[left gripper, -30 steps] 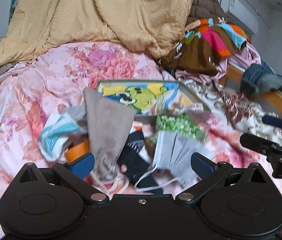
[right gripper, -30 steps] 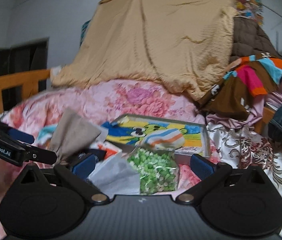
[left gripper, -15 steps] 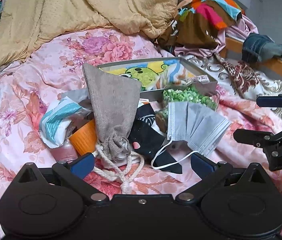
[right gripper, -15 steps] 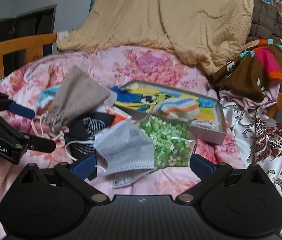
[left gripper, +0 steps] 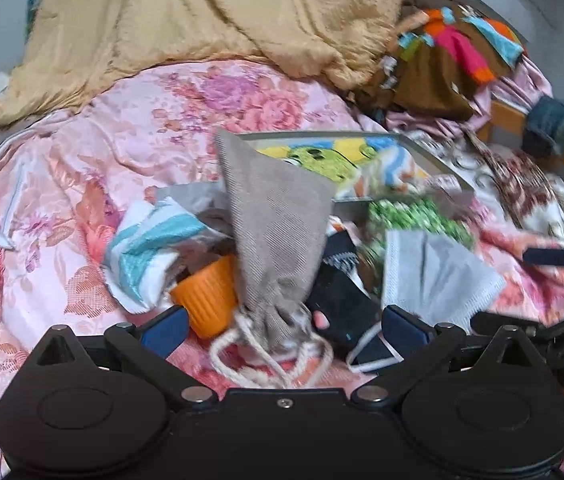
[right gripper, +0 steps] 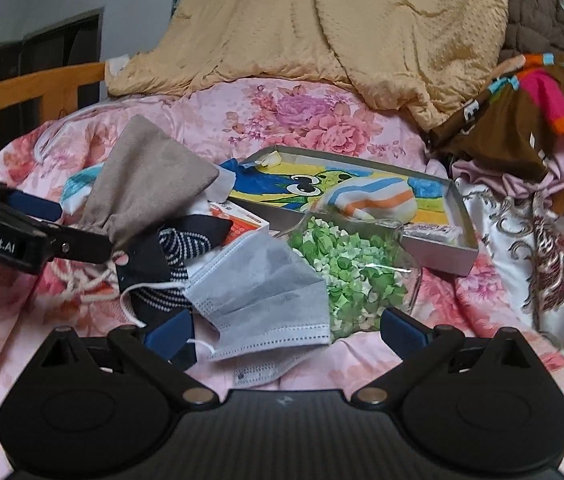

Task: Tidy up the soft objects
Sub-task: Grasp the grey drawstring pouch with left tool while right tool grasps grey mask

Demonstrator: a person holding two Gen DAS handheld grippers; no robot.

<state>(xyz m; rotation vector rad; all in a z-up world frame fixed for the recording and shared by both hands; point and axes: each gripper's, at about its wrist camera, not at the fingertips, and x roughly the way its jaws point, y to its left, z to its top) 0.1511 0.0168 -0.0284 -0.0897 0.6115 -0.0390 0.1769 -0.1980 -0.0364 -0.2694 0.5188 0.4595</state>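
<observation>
Both wrist views look low and close across the bed (left-hand one blurred), sharing the grey mask [left gripper: 437, 276] [right gripper: 266, 300]

Floral bed [right gripper: 301, 120]: pouch [right gripper: 150, 184], mask [right gripper: 266, 292], tin tray [right gripper: 461, 248].

Orange cup [left gripper: 208, 300] half behind drawstring pouch [left gripper: 278, 232]; left view motion-blurred

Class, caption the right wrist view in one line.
Open right gripper over a grey pleated face mask on a pink floral quilt.
</observation>
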